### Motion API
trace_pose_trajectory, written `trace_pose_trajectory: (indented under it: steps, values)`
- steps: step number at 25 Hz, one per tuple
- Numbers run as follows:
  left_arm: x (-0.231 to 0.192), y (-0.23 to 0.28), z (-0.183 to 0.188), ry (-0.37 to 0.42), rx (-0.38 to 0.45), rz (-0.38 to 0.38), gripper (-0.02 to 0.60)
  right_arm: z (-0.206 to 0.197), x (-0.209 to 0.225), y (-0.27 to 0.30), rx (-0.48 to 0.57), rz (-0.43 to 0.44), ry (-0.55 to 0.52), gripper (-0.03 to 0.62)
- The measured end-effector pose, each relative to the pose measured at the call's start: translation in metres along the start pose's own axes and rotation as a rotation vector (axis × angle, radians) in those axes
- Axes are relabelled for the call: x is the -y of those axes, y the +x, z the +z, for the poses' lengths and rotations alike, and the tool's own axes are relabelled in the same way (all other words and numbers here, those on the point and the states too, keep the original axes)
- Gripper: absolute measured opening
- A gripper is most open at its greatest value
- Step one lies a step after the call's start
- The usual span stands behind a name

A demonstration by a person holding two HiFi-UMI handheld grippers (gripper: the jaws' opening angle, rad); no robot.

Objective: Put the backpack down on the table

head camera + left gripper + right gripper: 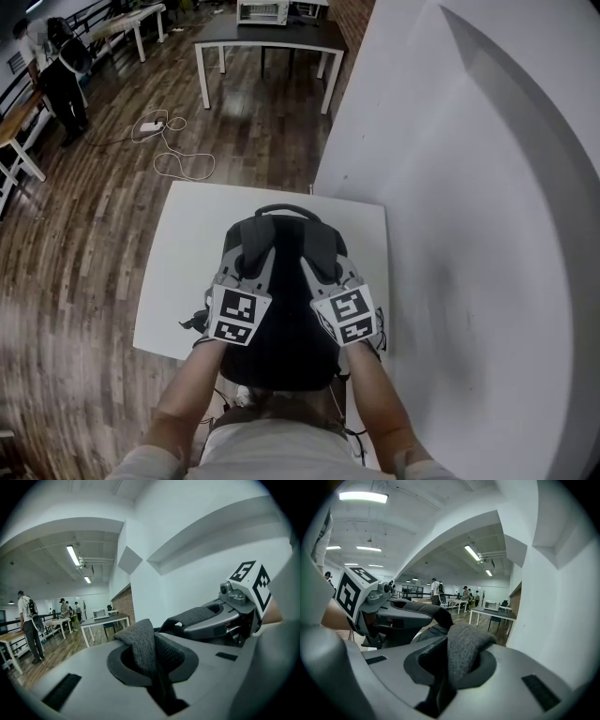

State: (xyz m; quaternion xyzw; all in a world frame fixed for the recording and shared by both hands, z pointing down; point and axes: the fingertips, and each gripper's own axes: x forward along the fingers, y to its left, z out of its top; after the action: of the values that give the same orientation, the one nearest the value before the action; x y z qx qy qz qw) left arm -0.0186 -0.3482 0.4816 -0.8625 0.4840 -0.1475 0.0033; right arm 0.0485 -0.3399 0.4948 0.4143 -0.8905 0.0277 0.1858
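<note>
A dark backpack [281, 342] stands on the small white table [183, 253], its back panel toward me and its top handle [286, 210] at the far side. My left gripper [247, 272] is shut on the left shoulder strap [255, 239]. My right gripper [328, 272] is shut on the right shoulder strap [319, 246]. In the left gripper view the grey padded strap [140, 644] is pinched between the jaws, and the right gripper [234, 609] holds its strap [194, 616] alongside. In the right gripper view the strap [464, 651] bulges up from the jaws beside the left gripper [375, 609].
A white wall [469, 187] runs close along the table's right side. Wooden floor lies left and beyond, with loose cables [178, 159]. A dark table [272, 37] stands farther off, and a person [61, 75] stands at the far left.
</note>
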Motion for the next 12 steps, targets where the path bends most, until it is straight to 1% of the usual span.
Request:
trace_pose_trajectory:
  steps: [3,9,12]
  values:
    - [0.0,0.01,-0.012,0.0,-0.033,0.002,0.052,-0.011,0.006,0.008,-0.028,-0.004,-0.006,0.057]
    - [-0.005,0.023,-0.027,0.001,-0.072,0.01,0.052,-0.024,0.011,0.022,-0.061,-0.014,-0.017,0.057]
    - [-0.007,0.032,-0.032,0.02,-0.083,0.008,0.052,-0.033,0.013,0.028,-0.075,-0.013,-0.017,0.058]
